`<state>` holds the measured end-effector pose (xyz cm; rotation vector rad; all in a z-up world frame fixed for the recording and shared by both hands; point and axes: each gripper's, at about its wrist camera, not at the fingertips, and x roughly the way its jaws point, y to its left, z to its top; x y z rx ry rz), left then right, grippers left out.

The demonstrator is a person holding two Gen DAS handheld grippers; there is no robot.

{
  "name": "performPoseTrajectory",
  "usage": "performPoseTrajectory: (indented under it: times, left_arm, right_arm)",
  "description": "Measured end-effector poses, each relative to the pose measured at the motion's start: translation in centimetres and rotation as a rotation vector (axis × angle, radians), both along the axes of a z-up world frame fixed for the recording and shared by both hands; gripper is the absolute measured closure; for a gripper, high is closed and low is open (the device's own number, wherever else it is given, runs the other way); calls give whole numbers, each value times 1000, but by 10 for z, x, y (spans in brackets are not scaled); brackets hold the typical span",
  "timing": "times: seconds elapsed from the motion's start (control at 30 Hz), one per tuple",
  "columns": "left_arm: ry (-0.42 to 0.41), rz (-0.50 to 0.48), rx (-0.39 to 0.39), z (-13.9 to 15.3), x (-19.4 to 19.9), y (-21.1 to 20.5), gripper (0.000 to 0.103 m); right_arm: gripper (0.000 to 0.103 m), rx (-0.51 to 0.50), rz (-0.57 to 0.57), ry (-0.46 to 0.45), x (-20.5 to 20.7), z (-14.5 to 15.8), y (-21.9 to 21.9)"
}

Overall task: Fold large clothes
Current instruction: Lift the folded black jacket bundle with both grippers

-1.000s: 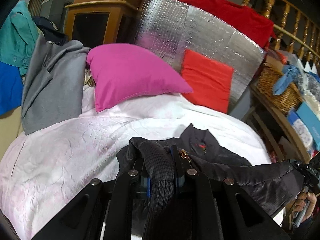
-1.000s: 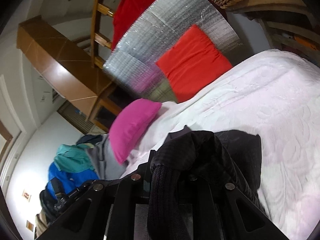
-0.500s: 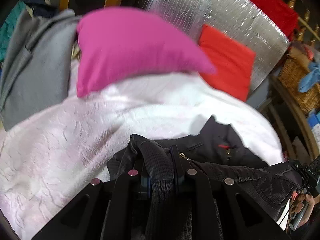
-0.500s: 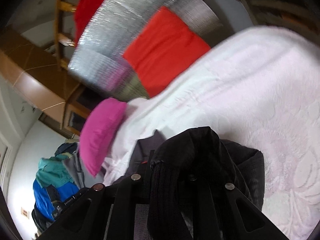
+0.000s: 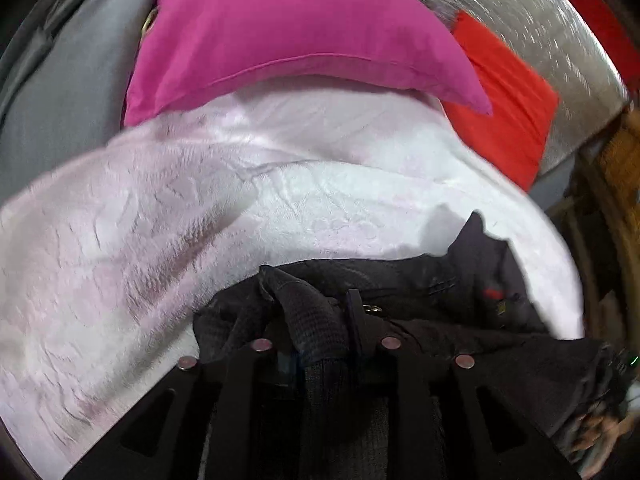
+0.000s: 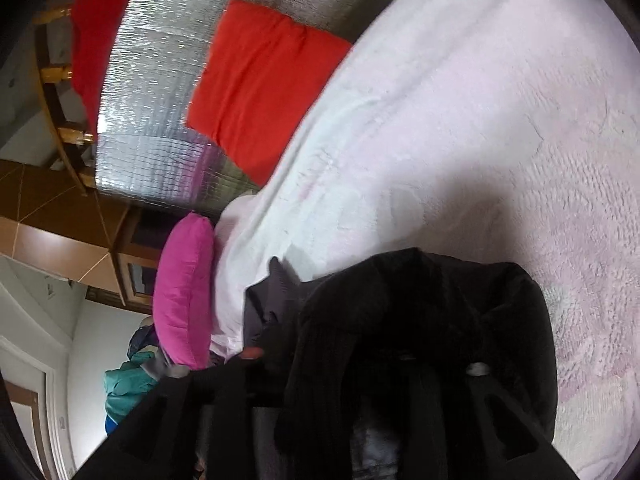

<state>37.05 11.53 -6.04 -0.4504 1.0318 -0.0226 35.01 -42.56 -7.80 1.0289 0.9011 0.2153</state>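
Below the bright pink pillow [image 5: 296, 28], both grippers clamp ribbed hem: left gripper [image 5: 320, 340], right gripper [image 6: 400, 360]. Black quilted jacket [image 5: 460, 300] stretches sideways between them, collar toward that pillow.

You had a black jacket [image 5: 460, 292] of matt woven cloth, its ribbed knit cuff [image 5: 320, 328] coarse between the matt black plastic fingers of your left gripper [image 5: 320, 344], which carried small shiny metal rivets [image 5: 391, 343]. Beneath it lay a white bedspread [image 5: 200, 220], soft cloth with a raised, embossed pattern. Farther off, the magenta pillow [image 5: 288, 32] and red cushion [image 5: 508, 120] were smooth matt fabric. Behind them stood a silver foil sheet [image 6: 160, 100], glossy and quilted. At the far left, your right wrist view showed varnished wood railing [image 6: 60, 76].
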Motion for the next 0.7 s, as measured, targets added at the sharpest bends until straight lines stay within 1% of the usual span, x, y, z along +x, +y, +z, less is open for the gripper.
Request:
performPoseTrajectory:
  times: [0.03,0.07,0.1,0.13,0.2,0.27,0.33,0.37,0.43,0.53,0.6,0.63,0.7]
  left_arm:
    - [-3,13,-46,2,-1,5,72]
    - [-23,38,-91,6,-4,12,69]
    - [-41,60,-103,9,-6,16,63]
    - [-65,91,-101,14,-10,21,55]
    - [-111,147,-80,25,-18,32,47]
    - [-139,173,-87,32,-24,42,46]
    - [-149,175,-95,36,-32,50,45]
    - [-156,163,-87,37,-39,53,45]
    - [-154,106,-48,34,-50,50,45]
    - [-158,-2,40,23,-77,36,45]
    - [-154,-75,97,13,-92,22,45]
    - [-154,-98,110,9,-98,18,45]
    - [-159,-128,136,4,-107,10,45]
  right_arm:
    - [28,4,-10,-24,-3,7,-1]
    - [28,-1,-20,-50,-6,16,-2]
    - [28,-17,-25,-59,-8,22,-2]
    - [28,-31,-30,-65,-10,28,-3]
    - [28,-58,-38,-68,-14,37,-3]
    - [28,-135,-26,-85,-22,46,1]
    - [28,-205,16,-103,-30,54,9]
    - [28,-242,39,-108,-35,57,12]
    - [28,-333,96,-119,-46,59,21]
    - [28,-461,153,-118,-69,55,29]
    - [28,-537,169,-103,-80,48,31]
    - [28,-566,169,-94,-86,44,29]
    - [28,-579,170,-81,-93,39,23]
